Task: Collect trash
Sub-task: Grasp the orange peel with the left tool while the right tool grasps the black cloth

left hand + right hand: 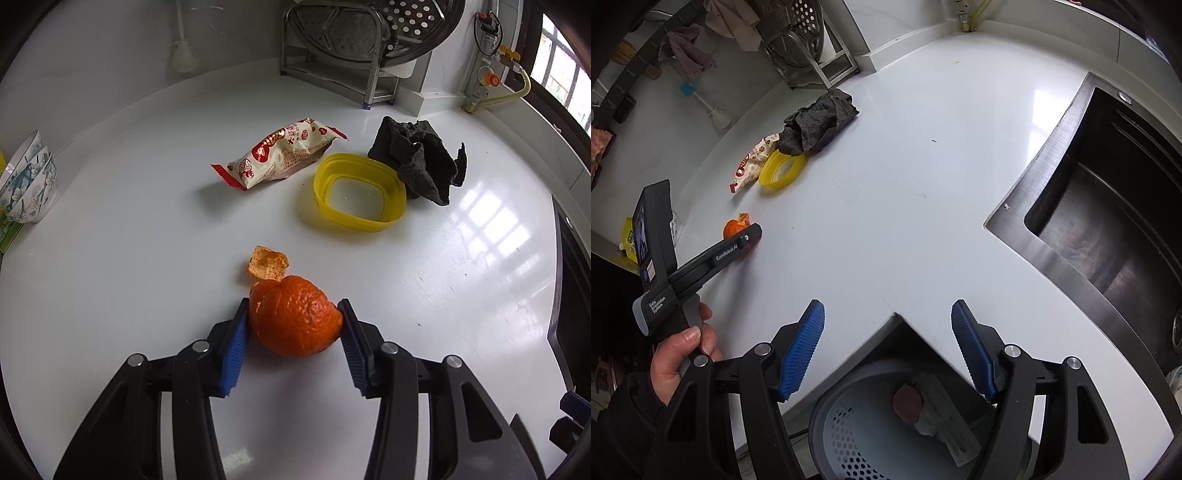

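Note:
An orange peel (295,321), a hollow dome, lies on the white counter (147,258) between the blue pads of my left gripper (293,302). Both pads touch its sides, so the gripper is shut on it. A small loose scrap of peel (267,263) lies just beyond it. Farther back lies a red and cream snack wrapper (284,155). My right gripper (887,304) stands open and holds nothing, above the counter's corner and a grey trash bin (849,424) with some litter in it. The right wrist view shows the left gripper (753,236) at the peel (733,227).
A yellow plastic container (321,199) and a crumpled black cloth (421,158) sit behind the wrapper. Stacked bowls (29,181) stand at the left edge, a metal dish rack (332,48) at the back. A dark steel sink (1108,221) lies to the right. A hand (683,354) holds the left gripper.

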Available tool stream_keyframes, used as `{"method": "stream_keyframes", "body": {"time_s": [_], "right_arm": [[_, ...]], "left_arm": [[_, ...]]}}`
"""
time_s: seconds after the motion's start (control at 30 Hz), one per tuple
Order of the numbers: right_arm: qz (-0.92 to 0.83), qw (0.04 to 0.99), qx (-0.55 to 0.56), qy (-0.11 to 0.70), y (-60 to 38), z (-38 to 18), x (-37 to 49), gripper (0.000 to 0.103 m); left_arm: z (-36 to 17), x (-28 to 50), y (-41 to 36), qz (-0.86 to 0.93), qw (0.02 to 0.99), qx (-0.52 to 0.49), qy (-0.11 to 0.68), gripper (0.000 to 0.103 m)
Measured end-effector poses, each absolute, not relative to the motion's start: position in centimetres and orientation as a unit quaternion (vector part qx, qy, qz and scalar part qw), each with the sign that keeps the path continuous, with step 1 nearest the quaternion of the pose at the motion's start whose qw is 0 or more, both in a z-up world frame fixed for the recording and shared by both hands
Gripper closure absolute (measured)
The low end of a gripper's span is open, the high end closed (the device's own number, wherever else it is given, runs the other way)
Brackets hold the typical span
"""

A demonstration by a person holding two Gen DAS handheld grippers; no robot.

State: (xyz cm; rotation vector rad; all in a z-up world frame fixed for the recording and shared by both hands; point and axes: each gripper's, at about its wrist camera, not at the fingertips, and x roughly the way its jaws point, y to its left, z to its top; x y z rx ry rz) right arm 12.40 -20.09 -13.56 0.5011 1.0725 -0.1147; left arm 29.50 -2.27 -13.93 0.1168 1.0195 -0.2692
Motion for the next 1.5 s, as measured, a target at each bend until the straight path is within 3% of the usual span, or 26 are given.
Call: {"method": "stream_keyframes", "body": {"time_s": [0.27,0.77,1.13,1.2,1.27,1.5], "right_arm": [[-0.034,0.851,0.24,0.467,-18.2,-11.7,18.8,0.035],[-0.058,0.858,0.25,0.446,-17.1,-12.8,32.6,0.031],[-0.13,0.84,0.225,0.476,-17.1,-15.6,36.4,0.032],[-0.125,0.844,0.223,0.472,-17.2,-15.6,36.6,0.04],[-0.114,0.845,0.222,0.473,-17.2,-15.5,36.8,0.055],[-0.102,0.854,0.218,0.46,-17.2,-14.5,35.8,0.08]], "left_arm": [[-13.2,29.9,-1.0,-0.173,0.857,0.069,0.48,0.071],[-13.5,30.0,0.6,-0.24,0.849,0.084,0.464,0.072],[-13.8,30.6,1.2,-0.266,0.84,0.071,0.468,0.07],[-13.8,30.8,1.3,-0.269,0.838,0.066,0.47,0.07],[-13.8,30.9,1.5,-0.272,0.836,0.057,0.473,0.072],[-13.7,31.2,1.5,-0.275,0.836,0.048,0.473,0.078]]}}
